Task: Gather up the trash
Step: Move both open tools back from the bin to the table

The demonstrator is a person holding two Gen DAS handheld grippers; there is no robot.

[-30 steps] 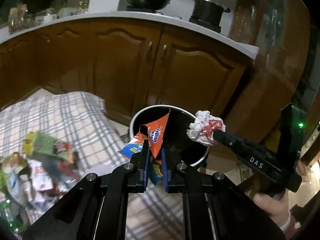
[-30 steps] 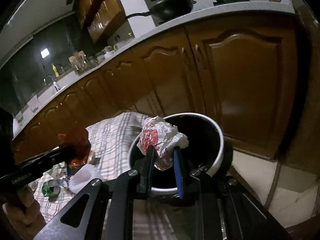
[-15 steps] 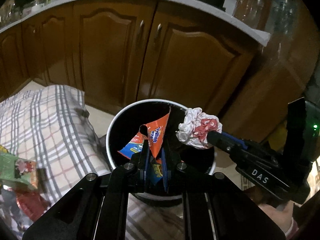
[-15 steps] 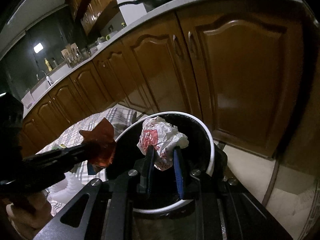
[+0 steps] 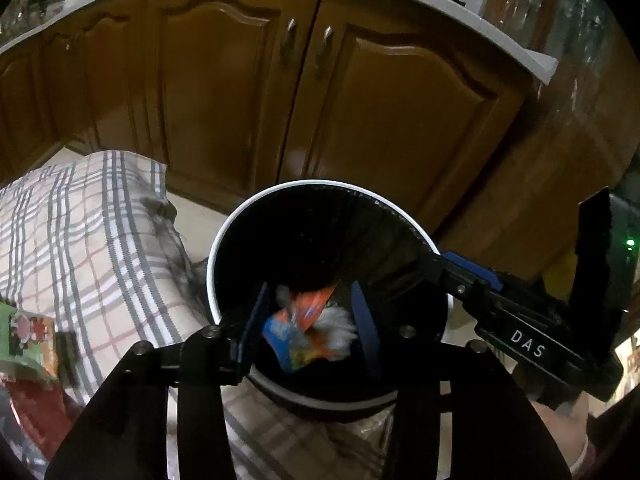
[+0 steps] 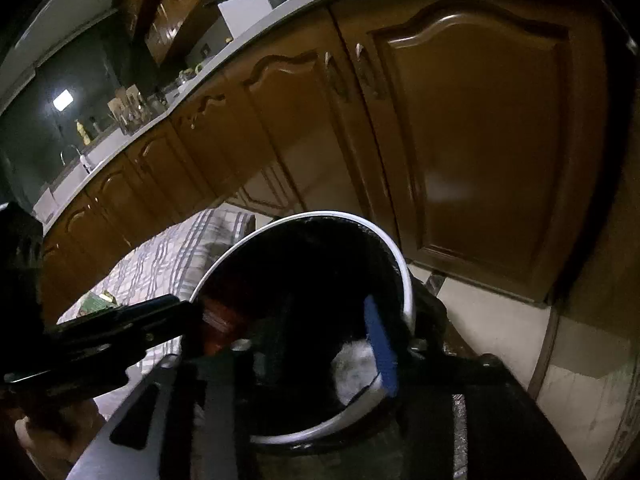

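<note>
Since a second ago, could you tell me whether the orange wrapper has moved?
Yes. The orange wrapper has dropped from the opening left tongs, from above the bin's white rim to down inside the bin.

We see the orange-and-blue snack wrapper and crumpled white paper, blurred, inside the white-rimmed black bin beside the checked cloth.

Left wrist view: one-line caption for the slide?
Left gripper jaws opening over the black bin, orange wrapper and crumpled paper dropping in.
</note>
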